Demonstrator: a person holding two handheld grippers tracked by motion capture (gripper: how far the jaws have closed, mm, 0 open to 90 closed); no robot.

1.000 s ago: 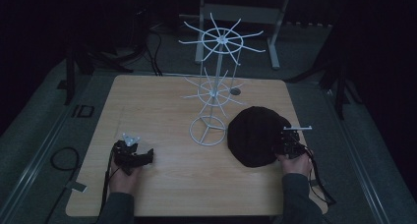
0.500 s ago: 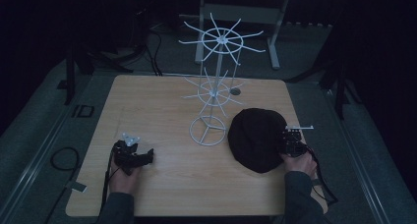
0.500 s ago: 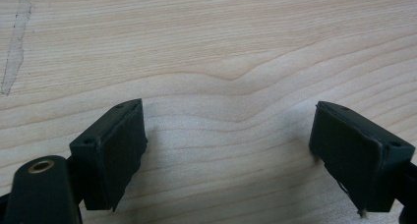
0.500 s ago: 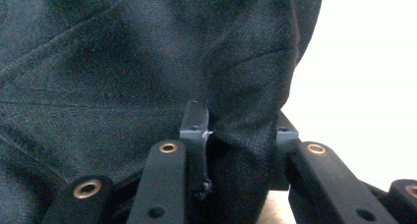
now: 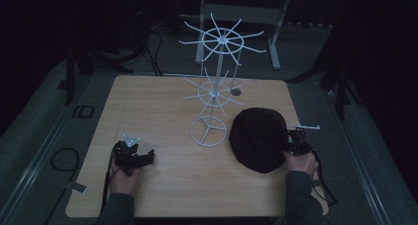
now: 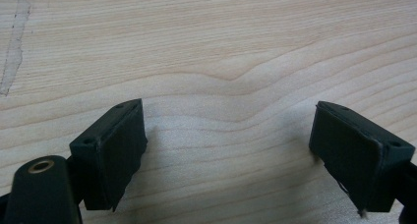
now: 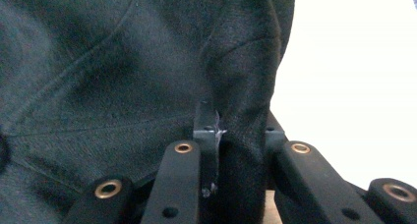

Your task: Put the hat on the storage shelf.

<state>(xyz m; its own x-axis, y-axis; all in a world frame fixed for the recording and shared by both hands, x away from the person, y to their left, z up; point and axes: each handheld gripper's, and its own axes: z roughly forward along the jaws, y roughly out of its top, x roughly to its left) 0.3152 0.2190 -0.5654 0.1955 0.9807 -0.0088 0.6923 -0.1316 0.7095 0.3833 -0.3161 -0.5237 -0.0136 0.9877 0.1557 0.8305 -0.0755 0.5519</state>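
Right tool (image 5: 290, 142) jaws just closed, clamped on black cap (image 5: 259, 136) edge; left tool (image 5: 140, 158) released on bench (image 5: 162, 101). Grab done; hanging on rack (image 5: 217, 87) remains.

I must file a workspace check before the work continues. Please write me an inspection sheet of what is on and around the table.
Surface: light wooden table, one pale scuff seen in the left gripper view.
Job's things: black fabric cap lying flat; white two-tier wire hanging stand upright beside it.
Clutter: small dark round object behind the stand.
Grippers: right gripper just closed, pinching the cap's edge; left gripper open, over bare wood.
Cables: black cable looped on the floor, left.
Surroundings: dark room, grey metal frame behind.
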